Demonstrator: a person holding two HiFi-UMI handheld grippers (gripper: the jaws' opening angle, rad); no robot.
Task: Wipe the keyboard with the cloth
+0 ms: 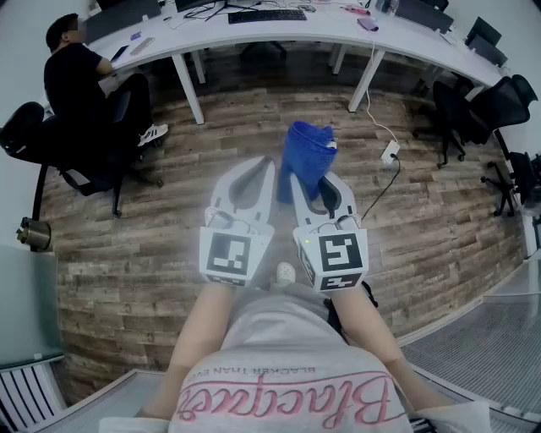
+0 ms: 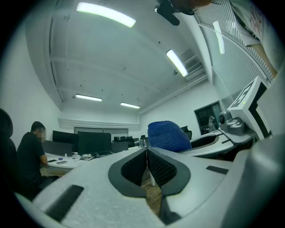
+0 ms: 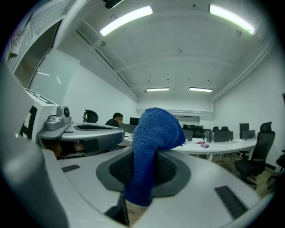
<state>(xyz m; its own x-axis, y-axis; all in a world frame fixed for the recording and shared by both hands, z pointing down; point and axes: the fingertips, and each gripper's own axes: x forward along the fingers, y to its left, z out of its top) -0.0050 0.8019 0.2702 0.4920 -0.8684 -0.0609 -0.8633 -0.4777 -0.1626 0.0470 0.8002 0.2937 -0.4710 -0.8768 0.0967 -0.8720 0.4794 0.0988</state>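
**Carrying the cloth, with the keyboard far ahead on the desk**

Nearest are the two grippers, held side by side and pointing forward over the wooden floor (image 1: pixel 127 245). The left gripper (image 2: pixel 146 151) has its jaws pressed together with nothing between them. The right gripper (image 1: pixel 314 188) is clenched on the blue cloth (image 3: pixel 151 133), which is pinched between the pads and bunches up past the jaw tips.

The keyboard (image 1: pixel 267 15) is well apart from both grippers. It lies on the long white desk (image 1: pixel 338 34) at the far side of the room, almost straight ahead and a touch left of the right gripper's line. Its long axis runs left to right, along the desk's front edge and across the way the grippers point. Neither gripper is clearly nearer, but the right one has the cloth, so the wipe looks to be its job, with the left free to steady the keyboard.

The floor up to the desk is open. A white cable (image 1: pixel 385 182) with a plug trails across it ahead and to the right. A seated person (image 1: pixel 80 80) is at the desk's left end, and office chairs (image 1: pixel 461 114) stand to the right. The straight path between them looks the easiest, and strokes should then run sideways along the keyboard.
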